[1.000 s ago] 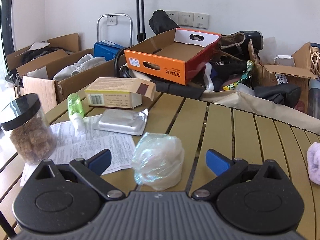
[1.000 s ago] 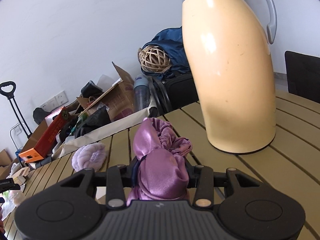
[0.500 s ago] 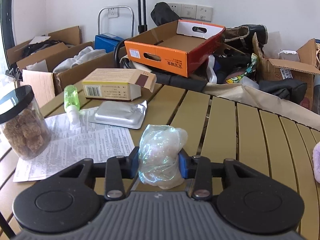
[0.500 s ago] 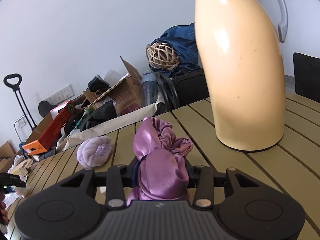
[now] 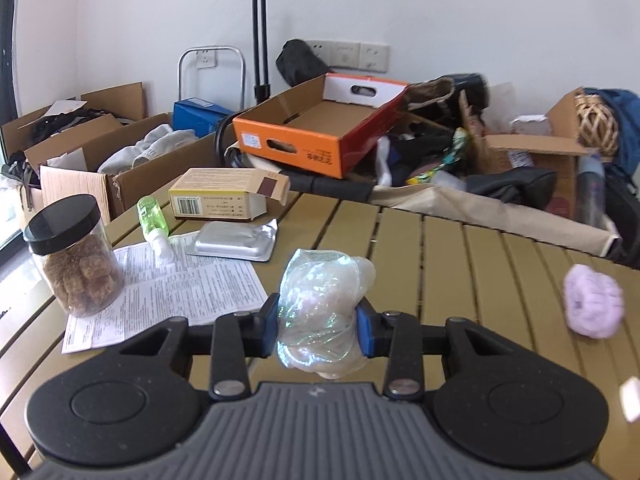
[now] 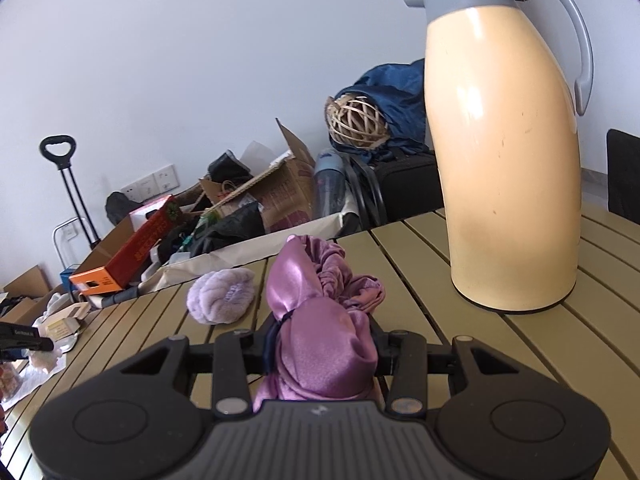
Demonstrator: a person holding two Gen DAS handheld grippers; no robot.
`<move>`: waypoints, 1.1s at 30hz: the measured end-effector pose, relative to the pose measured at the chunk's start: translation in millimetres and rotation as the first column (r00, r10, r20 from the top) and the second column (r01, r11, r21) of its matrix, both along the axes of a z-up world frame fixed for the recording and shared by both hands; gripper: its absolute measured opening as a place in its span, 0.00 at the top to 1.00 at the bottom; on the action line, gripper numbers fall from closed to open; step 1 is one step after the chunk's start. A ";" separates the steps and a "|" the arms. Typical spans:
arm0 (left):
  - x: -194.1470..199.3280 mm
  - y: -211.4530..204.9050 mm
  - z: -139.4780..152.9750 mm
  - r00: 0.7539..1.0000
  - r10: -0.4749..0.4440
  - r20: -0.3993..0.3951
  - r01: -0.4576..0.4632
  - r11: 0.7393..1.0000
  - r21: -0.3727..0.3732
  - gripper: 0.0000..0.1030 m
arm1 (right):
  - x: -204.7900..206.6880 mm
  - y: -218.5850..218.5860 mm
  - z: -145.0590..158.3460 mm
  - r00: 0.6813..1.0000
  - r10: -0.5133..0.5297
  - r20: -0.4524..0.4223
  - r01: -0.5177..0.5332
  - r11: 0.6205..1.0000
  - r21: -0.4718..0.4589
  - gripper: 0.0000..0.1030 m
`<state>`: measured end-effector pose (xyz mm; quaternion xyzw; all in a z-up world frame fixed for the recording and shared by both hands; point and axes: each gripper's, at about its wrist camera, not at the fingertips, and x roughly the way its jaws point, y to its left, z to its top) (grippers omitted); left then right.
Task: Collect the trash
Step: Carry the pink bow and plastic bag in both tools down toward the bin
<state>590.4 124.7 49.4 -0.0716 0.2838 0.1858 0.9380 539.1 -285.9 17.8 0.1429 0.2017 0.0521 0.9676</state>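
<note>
On my left feed the crumpled clear plastic wrap (image 5: 325, 312) shimmers with green-pink iridescence between blue-padded fingers (image 5: 365, 332). The slatted desk (image 5: 460, 264) is olive-tan. I see an orange cardboard box (image 5: 320, 128) with a white end panel — and a black-lidded jar (image 5: 74, 256) of brown lumps. On my right feed: glossy purple satin cloth (image 6: 324, 320), a fluffy lilac pouf (image 6: 222, 296), a cream thermos jug (image 6: 504, 152) topped grey.

slatted olive bench (image 5: 460, 264), cluttered at its left end.

on the slats: a black-lidded jar (image 5: 74, 256) standing on a printed leaflet (image 5: 168, 292); a small green bottle (image 5: 153, 220) lying down, a foil blister pack (image 5: 236, 240) and an open yellow carton (image 5: 228, 196) behind it; a fluffy lilac pad (image 5: 594, 306) at right; a tall cream thermos jug (image 6: 506, 152) standing upright at the far end.
</note>
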 end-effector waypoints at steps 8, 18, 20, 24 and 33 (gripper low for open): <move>-52.4 -25.1 15.3 0.996 -0.068 0.051 0.070 0.997 -0.025 0.64 | -26.8 2.0 12.2 0.997 0.060 0.040 -0.059 0.998 -0.036 0.61; -130.4 -60.7 29.9 0.983 -0.156 0.101 0.160 0.987 -0.029 0.64 | -79.0 16.6 17.8 0.987 0.147 0.063 -0.140 0.985 -0.096 0.61; -144.7 -67.5 31.1 0.979 -0.176 0.106 0.180 0.983 -0.031 0.64 | -92.1 20.2 16.7 0.985 0.160 0.069 -0.151 0.982 -0.112 0.61; -172.3 -80.2 30.4 0.970 -0.216 0.112 0.222 0.974 -0.040 0.64 | -118.6 25.2 15.4 0.980 0.184 0.078 -0.173 0.975 -0.137 0.61; -231.6 -106.0 25.4 0.946 -0.298 0.123 0.305 0.952 -0.038 0.64 | -177.0 26.4 2.7 0.970 0.224 0.092 -0.204 0.961 -0.186 0.61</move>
